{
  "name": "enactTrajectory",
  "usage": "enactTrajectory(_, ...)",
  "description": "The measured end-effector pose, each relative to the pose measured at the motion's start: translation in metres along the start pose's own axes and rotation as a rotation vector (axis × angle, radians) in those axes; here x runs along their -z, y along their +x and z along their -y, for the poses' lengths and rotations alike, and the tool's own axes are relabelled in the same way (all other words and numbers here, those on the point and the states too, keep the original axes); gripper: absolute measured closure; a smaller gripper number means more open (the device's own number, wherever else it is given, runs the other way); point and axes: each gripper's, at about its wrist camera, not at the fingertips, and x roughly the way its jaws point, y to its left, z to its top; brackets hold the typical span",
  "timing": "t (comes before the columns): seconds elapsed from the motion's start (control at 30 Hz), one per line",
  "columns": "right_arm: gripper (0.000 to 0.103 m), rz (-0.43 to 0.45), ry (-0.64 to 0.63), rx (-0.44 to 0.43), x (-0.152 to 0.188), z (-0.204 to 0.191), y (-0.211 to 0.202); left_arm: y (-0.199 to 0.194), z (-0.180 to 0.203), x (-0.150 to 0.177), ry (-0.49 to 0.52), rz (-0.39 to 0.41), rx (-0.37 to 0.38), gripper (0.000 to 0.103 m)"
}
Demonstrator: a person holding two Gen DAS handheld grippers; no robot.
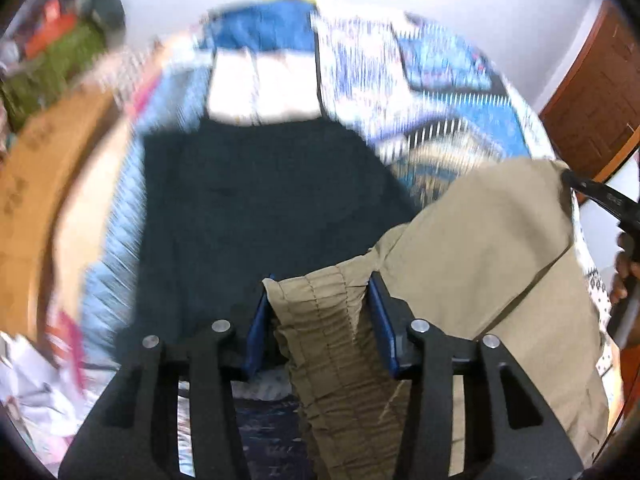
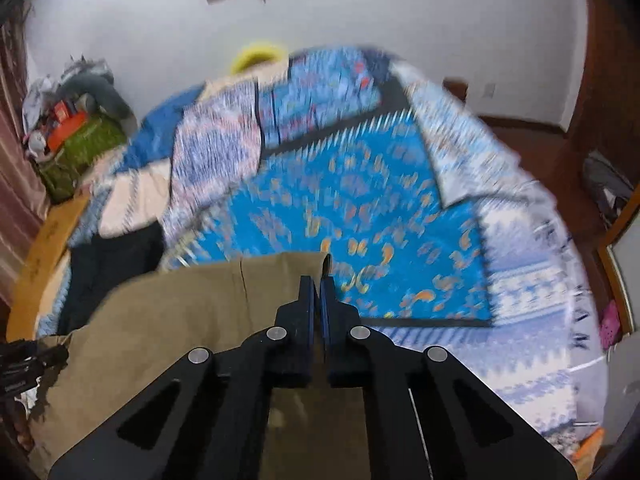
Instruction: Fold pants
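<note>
Khaki pants [image 1: 480, 248] hang lifted between my two grippers above a bed. My left gripper [image 1: 320, 284] is shut on the gathered elastic waistband [image 1: 320, 320], which bunches between its blue pads. My right gripper [image 2: 318, 280] is shut on the far edge of the pants [image 2: 192, 312]; the cloth drapes down to its left and under it. The right gripper's tip also shows in the left wrist view [image 1: 600, 196] at the cloth's upper right corner. The left gripper shows at the left edge of the right wrist view [image 2: 24, 364].
A dark garment [image 1: 256, 208] lies flat on the blue patterned bedspread [image 2: 360, 208], with a white cloth [image 1: 260, 88] beyond it. A cardboard box [image 1: 48, 184] stands at the left. Clutter [image 2: 68, 120] is piled by the wall. A wooden door [image 1: 596, 104] is at right.
</note>
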Motion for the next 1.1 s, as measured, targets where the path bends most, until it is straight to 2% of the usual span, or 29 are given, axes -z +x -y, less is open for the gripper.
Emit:
enactTrajectory(0.17, 0.102, 0.158, 0.047, -0.017, -0.029, 0.003, -0.081, -0.074, 0.006, -0.02, 0.002, 0.154, 0.022, 0.058)
enactTrajectory(0.27, 0.102, 0.254, 0.067, -0.041, -0.038, 0.008, -0.144, -0.11, 0.014, -0.022, 0.033, 0.203, 0.04, 0.058)
enactTrajectory(0.37, 0.102, 0.272, 0.061, -0.067, -0.032, 0.004, -0.179, -0.138, 0.03, -0.012, 0.084, 0.227, 0.032, 0.057)
enactTrajectory(0.5, 0.101, 0.213, -0.019, -0.077, -0.008, -0.008, -0.196, -0.146, 0.039, 0.003, 0.12, 0.202, 0.006, 0.057)
enactTrajectory(0.57, 0.1, 0.146, -0.057, -0.103, 0.004, -0.013, -0.187, -0.139, 0.037, 0.006, 0.108, 0.175, -0.006, 0.057)
enactTrajectory(0.63, 0.092, 0.107, -0.082, -0.079, 0.011, -0.017, -0.17, -0.13, 0.033, 0.007, 0.092, 0.151, -0.011, 0.057)
enactTrajectory(0.7, 0.066, 0.058, -0.098, -0.065, 0.014, -0.02, -0.147, -0.115, 0.025, 0.004, 0.07, 0.123, -0.018, 0.057)
enactTrajectory(0.77, 0.059, 0.032, -0.103, -0.066, 0.016, -0.022, -0.124, -0.098, 0.016, 0.002, 0.047, 0.098, -0.021, 0.057)
enactTrajectory(0.97, 0.057, -0.059, -0.128, -0.066, 0.004, -0.027, -0.046, -0.027, -0.018, -0.009, -0.037, -0.015, 0.026, 0.058)
enactTrajectory(1.1, 0.057, -0.074, -0.133, -0.057, -0.01, -0.018, 0.001, 0.01, -0.023, -0.009, -0.025, -0.056, 0.049, 0.058)
